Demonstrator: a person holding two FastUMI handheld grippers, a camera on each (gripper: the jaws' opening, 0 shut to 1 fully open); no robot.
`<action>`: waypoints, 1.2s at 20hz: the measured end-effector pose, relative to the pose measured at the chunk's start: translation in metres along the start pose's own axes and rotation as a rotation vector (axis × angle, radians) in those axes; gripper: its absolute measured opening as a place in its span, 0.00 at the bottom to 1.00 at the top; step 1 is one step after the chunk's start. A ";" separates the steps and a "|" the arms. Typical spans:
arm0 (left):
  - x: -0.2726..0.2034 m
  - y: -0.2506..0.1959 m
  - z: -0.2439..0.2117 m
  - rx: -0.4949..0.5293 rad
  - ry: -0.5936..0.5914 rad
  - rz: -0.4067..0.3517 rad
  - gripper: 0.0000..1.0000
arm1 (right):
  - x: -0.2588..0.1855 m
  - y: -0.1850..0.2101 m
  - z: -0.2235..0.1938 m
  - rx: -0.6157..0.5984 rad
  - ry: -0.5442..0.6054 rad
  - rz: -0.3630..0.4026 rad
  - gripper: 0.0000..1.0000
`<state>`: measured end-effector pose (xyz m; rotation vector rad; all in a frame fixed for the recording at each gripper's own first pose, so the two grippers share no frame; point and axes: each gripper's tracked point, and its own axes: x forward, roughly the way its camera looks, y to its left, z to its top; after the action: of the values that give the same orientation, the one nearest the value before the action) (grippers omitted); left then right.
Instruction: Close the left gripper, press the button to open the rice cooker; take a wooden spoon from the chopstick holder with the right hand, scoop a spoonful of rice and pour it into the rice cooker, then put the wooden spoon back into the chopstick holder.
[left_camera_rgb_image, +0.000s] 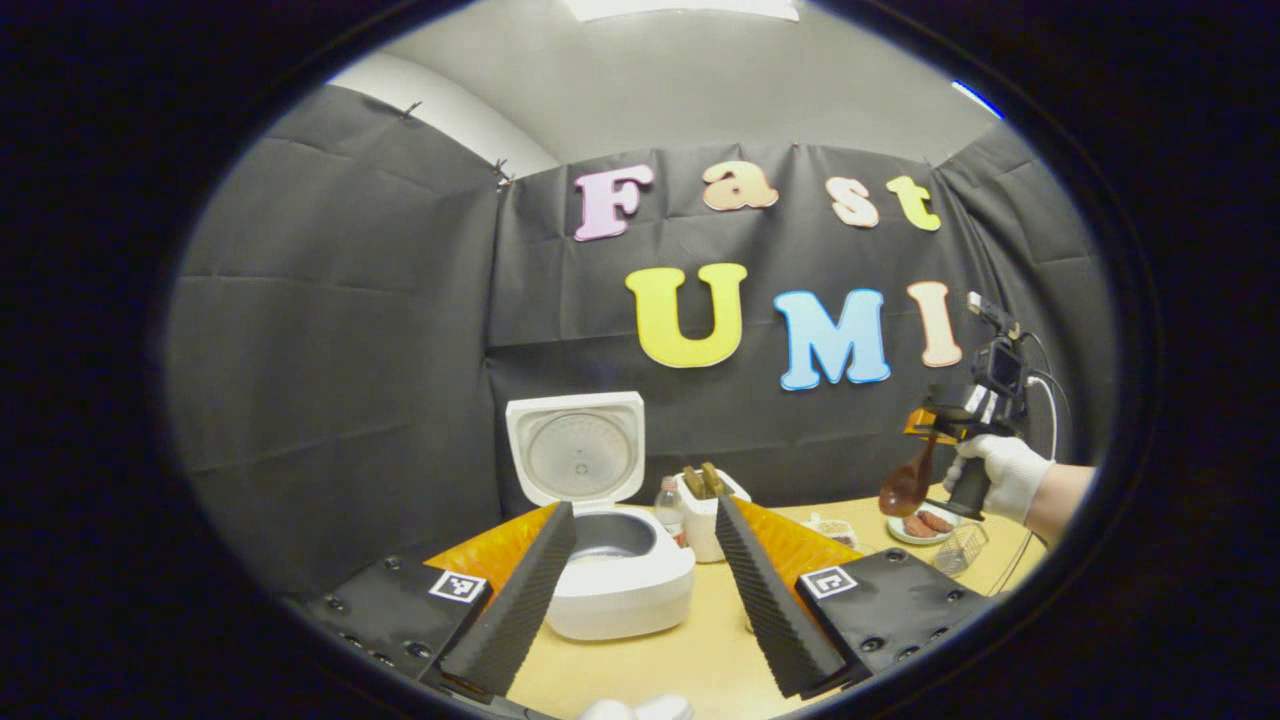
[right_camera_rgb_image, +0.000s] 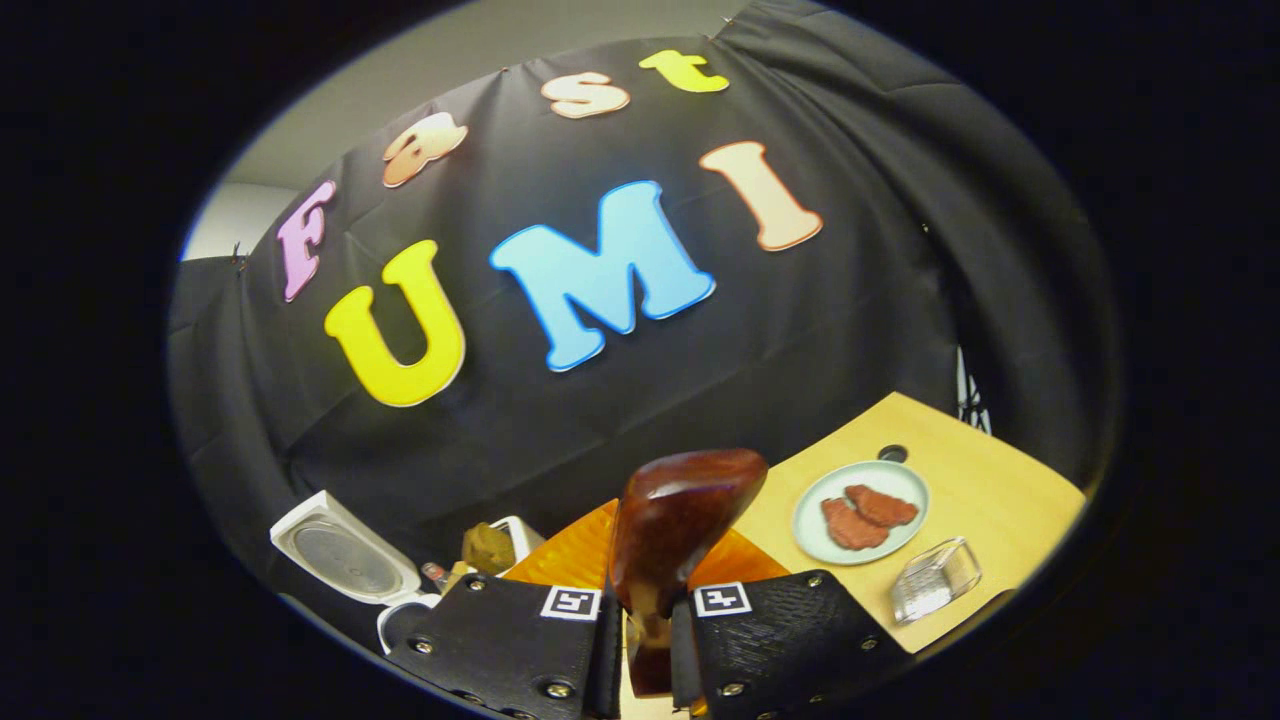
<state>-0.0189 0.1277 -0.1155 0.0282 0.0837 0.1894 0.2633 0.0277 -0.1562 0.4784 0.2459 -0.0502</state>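
The white rice cooker (left_camera_rgb_image: 620, 585) stands on the table with its lid (left_camera_rgb_image: 575, 455) raised and its grey inner pot showing. My left gripper (left_camera_rgb_image: 645, 505) hovers open in front of it, one finger on each side of the pot. Behind the cooker is the white chopstick holder (left_camera_rgb_image: 712, 525) with wooden utensils sticking out. At the far right a gloved hand holds my right gripper (left_camera_rgb_image: 940, 425), shut on the handle of a dark wooden spoon (left_camera_rgb_image: 908, 485) whose bowl hangs in the air. In the right gripper view the spoon (right_camera_rgb_image: 685, 520) rises from between the fingers of that gripper (right_camera_rgb_image: 645, 620); whether it holds rice is hidden.
A small bottle (left_camera_rgb_image: 670, 505) stands between cooker and holder. A plate with reddish meat pieces (right_camera_rgb_image: 862, 510) and a clear container (right_camera_rgb_image: 935, 580) lie on the wooden table (right_camera_rgb_image: 980, 480) to the right. A small dish (left_camera_rgb_image: 830, 528) sits beside the holder.
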 end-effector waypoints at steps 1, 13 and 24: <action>0.000 -0.009 0.002 -0.003 0.000 -0.009 0.97 | -0.001 -0.022 0.005 -0.001 -0.004 -0.026 0.20; 0.002 -0.093 0.018 0.026 0.005 -0.013 0.99 | 0.004 -0.189 0.021 0.034 0.012 -0.183 0.20; -0.002 -0.126 0.034 0.102 0.000 -0.006 1.00 | 0.031 -0.241 -0.076 0.138 0.164 -0.222 0.20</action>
<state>0.0053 0.0026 -0.0863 0.1297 0.0936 0.1794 0.2515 -0.1510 -0.3373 0.5919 0.4577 -0.2467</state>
